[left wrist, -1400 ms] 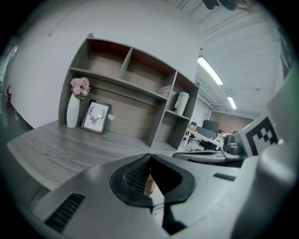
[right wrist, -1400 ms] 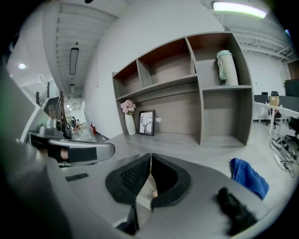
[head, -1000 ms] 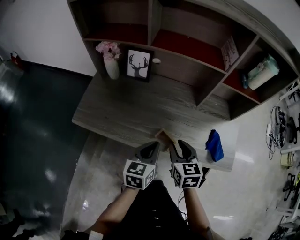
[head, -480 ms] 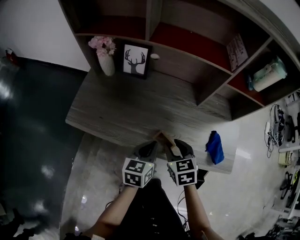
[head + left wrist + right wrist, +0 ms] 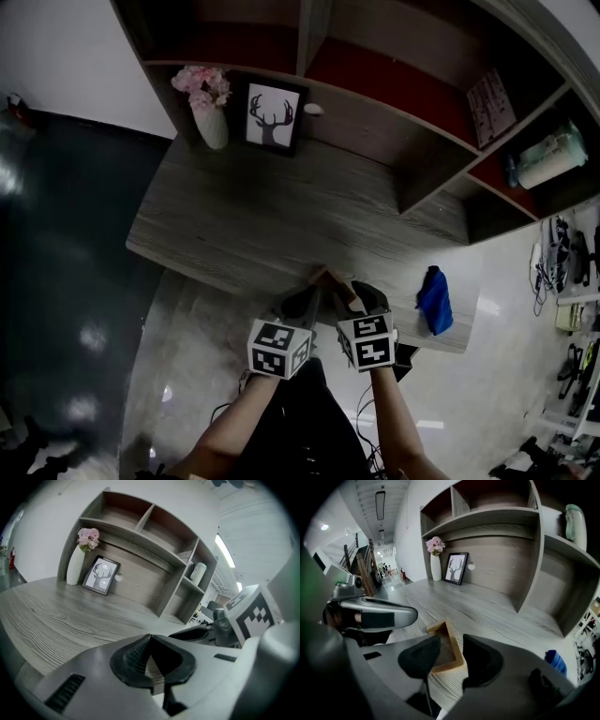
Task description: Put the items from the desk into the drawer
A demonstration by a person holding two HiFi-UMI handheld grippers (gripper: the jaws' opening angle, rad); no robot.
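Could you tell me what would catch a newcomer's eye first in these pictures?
The right tool, jaws apart, is poised at a small wooden frame at the desk's near edge. A bright blue cloth lies at the desk's right end; a pink-flowered vase and deer picture stand at the back.

- Setting: a home-style study corner set up inside a larger workplace hall.
- Wood-grain desk (image 5: 244, 216) with built-in shelving (image 5: 375, 84) lined red at the back.
- Decor: white vase (image 5: 212, 127) of pink flowers; framed deer print (image 5: 273, 117).
- Glossy polished floor (image 5: 56, 281).
- Hanging cables and gear (image 5: 572, 272) at the right edge.
- Long corridor with strip ceiling light (image 5: 380, 498) and a staircase beyond.
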